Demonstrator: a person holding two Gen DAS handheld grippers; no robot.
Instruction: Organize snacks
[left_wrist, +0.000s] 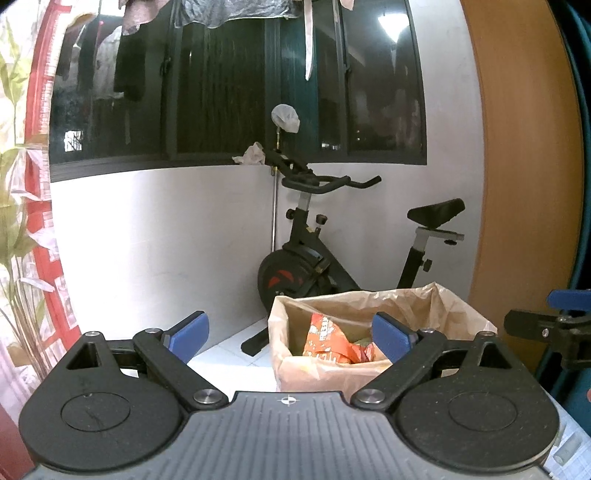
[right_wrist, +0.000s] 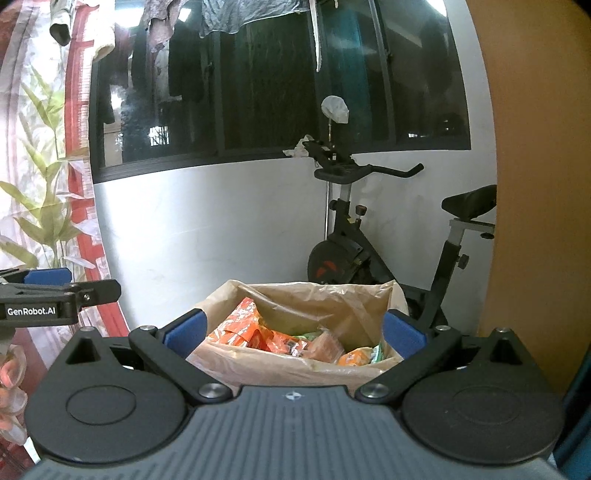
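A cardboard box lined with a tan plastic bag (right_wrist: 295, 365) stands just ahead of both grippers. It holds several orange snack packets (right_wrist: 255, 336) and some green ones. In the left wrist view the box (left_wrist: 314, 373) sits to the right of centre with an orange packet (left_wrist: 332, 343) showing inside. My left gripper (left_wrist: 291, 336) is open and empty, its right pad in front of the box. It also shows at the left edge of the right wrist view (right_wrist: 55, 288). My right gripper (right_wrist: 295, 332) is open and empty, its blue pads either side of the box; it also shows in the left wrist view (left_wrist: 546, 325).
A black exercise bike (right_wrist: 369, 251) stands behind the box against a white wall under a dark window. A wooden panel (right_wrist: 535, 184) rises at the right. A red and white curtain with leaf print (right_wrist: 44, 184) hangs at the left. Clothes hang overhead.
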